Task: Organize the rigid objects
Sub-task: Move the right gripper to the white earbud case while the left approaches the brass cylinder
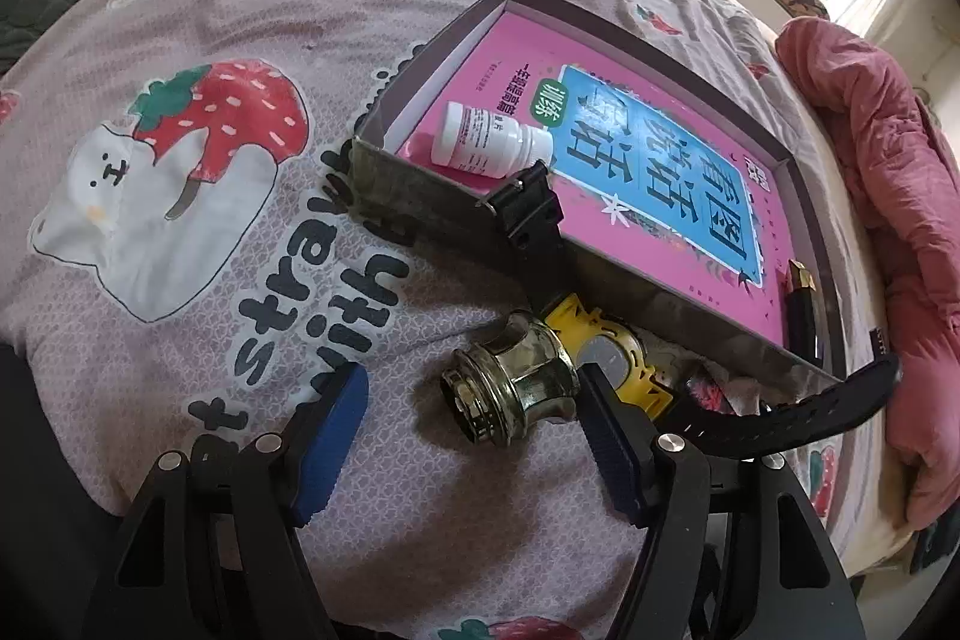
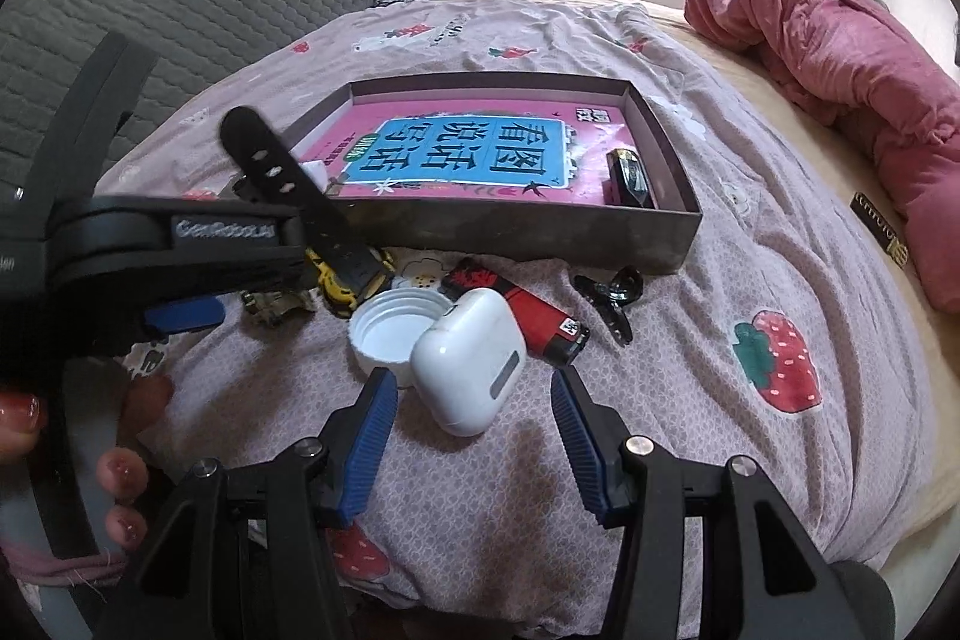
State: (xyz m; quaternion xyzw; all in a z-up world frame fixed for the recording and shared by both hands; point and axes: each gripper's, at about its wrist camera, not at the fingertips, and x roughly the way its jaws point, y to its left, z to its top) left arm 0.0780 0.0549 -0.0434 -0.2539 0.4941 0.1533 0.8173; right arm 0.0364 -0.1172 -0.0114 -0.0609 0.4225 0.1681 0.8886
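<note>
Left wrist view: the left gripper is held wide open and empty over the small glass bottle, which lies on its side on the bedspread, just outside the near wall of the shallow box. One blue pad is set close beside the bottle; the other stands well apart. A clean grasp would be made by centring the jaws across the bottle's waist before closing, as the rounded glass is judged likely to roll.

The yellow watch is seen touching the bottle, its black strap draped over the box wall; it may be snagged on lifting. A white pill bottle and a dark lipstick-like tube are already lying in the box on a pink book.

Right wrist view: the right gripper is held partly open, gripping nothing, with the white earbud case between its pads. A white cap, red lighter and black hair clip are left outside the box.
</note>
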